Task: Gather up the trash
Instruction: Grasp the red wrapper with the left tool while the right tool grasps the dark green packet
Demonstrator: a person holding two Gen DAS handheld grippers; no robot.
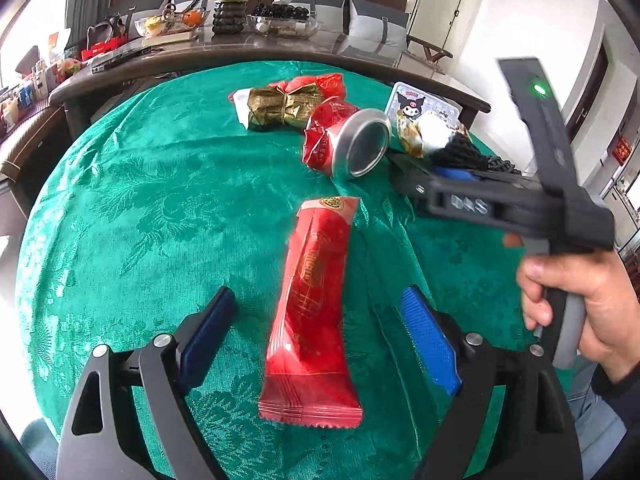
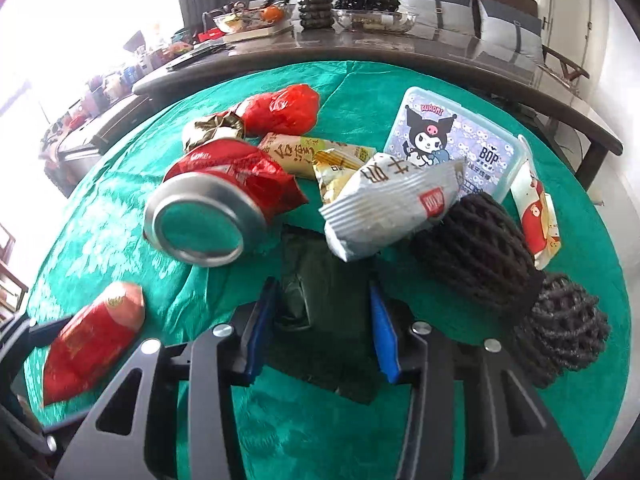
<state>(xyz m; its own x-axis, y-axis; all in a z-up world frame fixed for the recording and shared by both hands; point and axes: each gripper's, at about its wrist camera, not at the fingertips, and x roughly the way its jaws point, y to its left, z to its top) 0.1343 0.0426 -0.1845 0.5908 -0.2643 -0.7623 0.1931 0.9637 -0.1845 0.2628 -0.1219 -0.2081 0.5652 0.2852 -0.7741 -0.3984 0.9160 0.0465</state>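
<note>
On the green-clothed bench (image 1: 120,200), left gripper (image 1: 320,320) fingers spread wide, red wrapper (image 1: 312,312) loose between. Right gripper (image 2: 324,328) fingers clenched on a dark wrapper (image 2: 320,300). Trash crowds far right; near left lies bare. Sideboard (image 1: 240,52) beyond.

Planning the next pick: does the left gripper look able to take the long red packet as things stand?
Probably yes. The left gripper is open, and the long red packet lies flat on the green cloth between its fingers, with nothing on top.
</note>
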